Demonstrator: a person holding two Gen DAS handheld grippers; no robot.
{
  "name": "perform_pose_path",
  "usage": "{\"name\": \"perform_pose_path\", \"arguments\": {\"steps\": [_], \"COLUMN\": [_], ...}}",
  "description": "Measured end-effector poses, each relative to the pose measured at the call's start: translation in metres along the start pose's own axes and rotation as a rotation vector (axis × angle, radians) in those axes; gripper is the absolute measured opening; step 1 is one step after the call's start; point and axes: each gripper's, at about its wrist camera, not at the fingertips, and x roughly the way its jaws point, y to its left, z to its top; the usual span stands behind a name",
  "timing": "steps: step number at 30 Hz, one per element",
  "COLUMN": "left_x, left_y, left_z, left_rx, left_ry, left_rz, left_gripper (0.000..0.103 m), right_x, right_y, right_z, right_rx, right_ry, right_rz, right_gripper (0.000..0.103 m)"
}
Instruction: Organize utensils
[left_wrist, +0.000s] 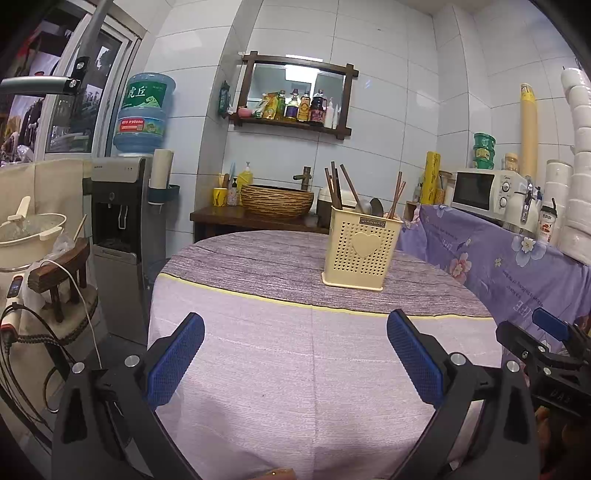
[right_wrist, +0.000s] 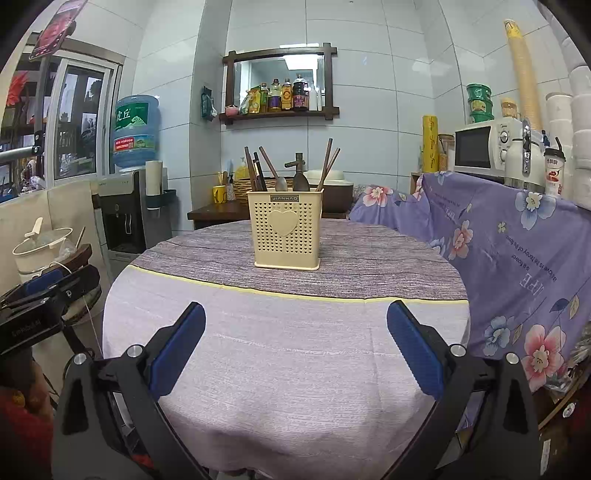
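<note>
Judging from the bare cloth, nearly done or barely begun — no loose utensil anywhere on the round table (left_wrist: 280, 362). Holding wide apart and empty at the near edge: left gripper (left_wrist: 295, 354), blue pads (left_wrist: 177, 362) splayed with only tablecloth between them. Further right, the same for the right gripper (right_wrist: 295, 350) — spread fully, nothing clasped. Standing upright at about 1 o'clock from the left tongs and at 12 o'clock from the right: cream utensil holder (right_wrist: 286, 230), already carrying dark chopsticks (right_wrist: 327, 162) and two spoons (right_wrist: 301, 181) bowl-up.

For the step in hand, probably best to reach with the right tongs, squared on the holder: come in from above, close on a single handle well below its tip, lift straight up to clear the rim, with the other tongs steadying the light plastic wall against tipping.

Only in the left view: the right tool's black frame and blue tip at 3 o'clock, plus the woven basin (left_wrist: 277, 199) unobstructed. Only in the right view: the heart front seen head-on, the left tool at 9 o'clock, and more of the floral purple cover (right_wrist: 517, 266).
</note>
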Motion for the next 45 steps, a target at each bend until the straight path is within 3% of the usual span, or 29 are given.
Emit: {"name": "perform_pose_path", "arguments": {"steps": [45], "left_x": [0.0048], "left_y": [0.0024], "left_z": [-0.0035], "left_rx": [-0.004], "left_ry": [0.029], "left_rz": [-0.014], "left_gripper": [0.098], "right_x": [0.0090], "right_y": [-0.0011], "right_z": [-0.0077], "right_rx": [0.011], "right_ry": [0.021], "right_rz": [-0.007], "right_gripper": [0.097]}}
